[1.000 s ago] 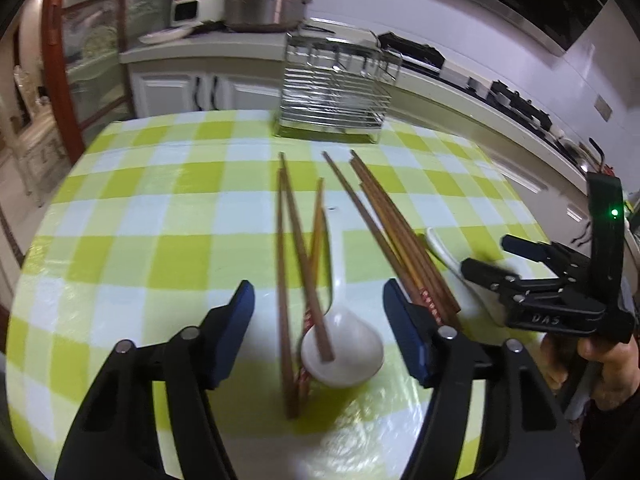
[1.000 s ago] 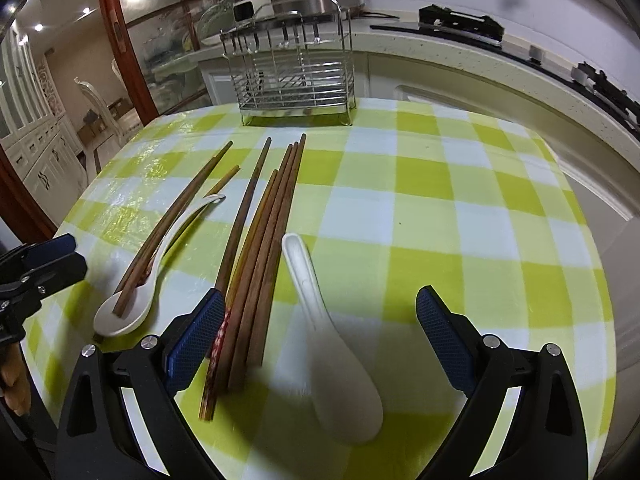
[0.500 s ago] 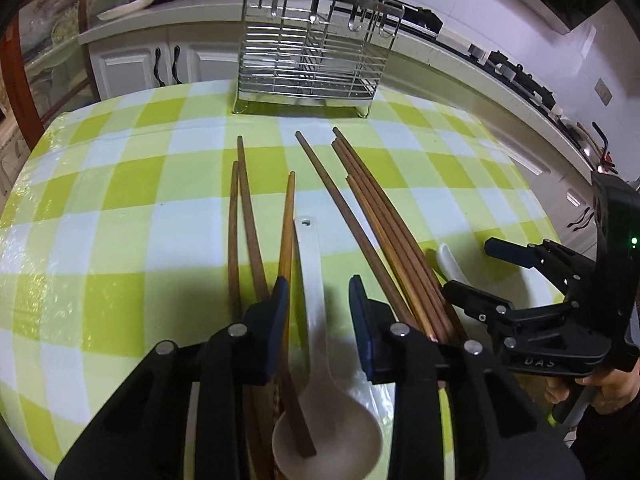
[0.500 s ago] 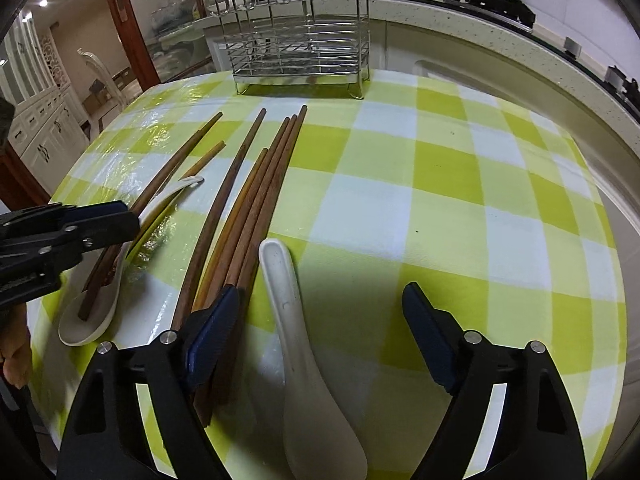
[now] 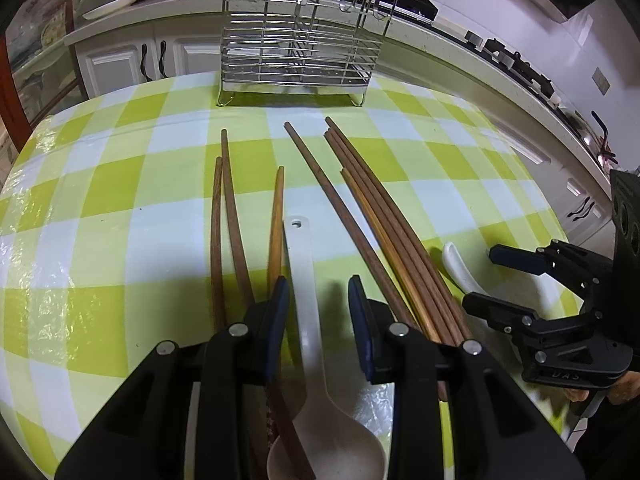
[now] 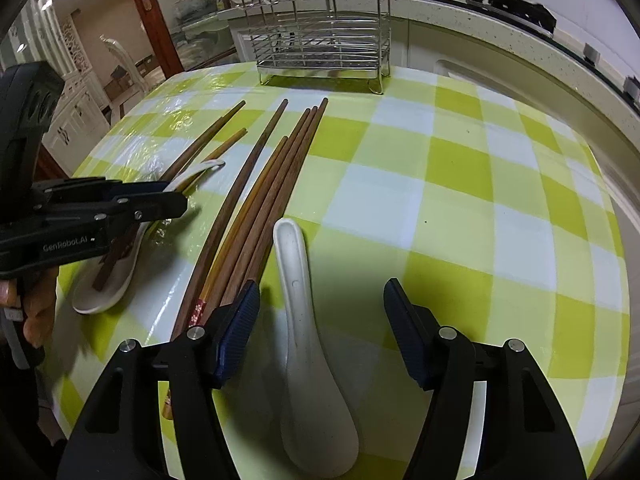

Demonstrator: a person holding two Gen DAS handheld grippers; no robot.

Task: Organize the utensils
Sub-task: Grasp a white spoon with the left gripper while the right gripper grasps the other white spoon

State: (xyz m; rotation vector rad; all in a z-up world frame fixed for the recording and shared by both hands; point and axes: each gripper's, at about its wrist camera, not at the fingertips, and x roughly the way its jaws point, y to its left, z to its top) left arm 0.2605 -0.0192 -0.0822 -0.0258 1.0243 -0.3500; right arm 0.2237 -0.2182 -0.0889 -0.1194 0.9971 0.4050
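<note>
Spoons and chopsticks lie spread over the green-checked desk (image 5: 100, 208), with a wire utensil rack (image 5: 300, 36) standing at its far edge. Left claw (image 5: 318, 312) is closing around the handle of a white spoon (image 5: 308, 300), a small gap showing on each side (one chopstick (image 5: 276, 220) rests in that spoon's bowl). Right claw (image 6: 322, 332) is closing too, its jaws set wider, with a second white spoon (image 6: 308, 340) between them and untouched. A bundle of chopsticks (image 6: 264, 200) lies just beside that spoon
</note>
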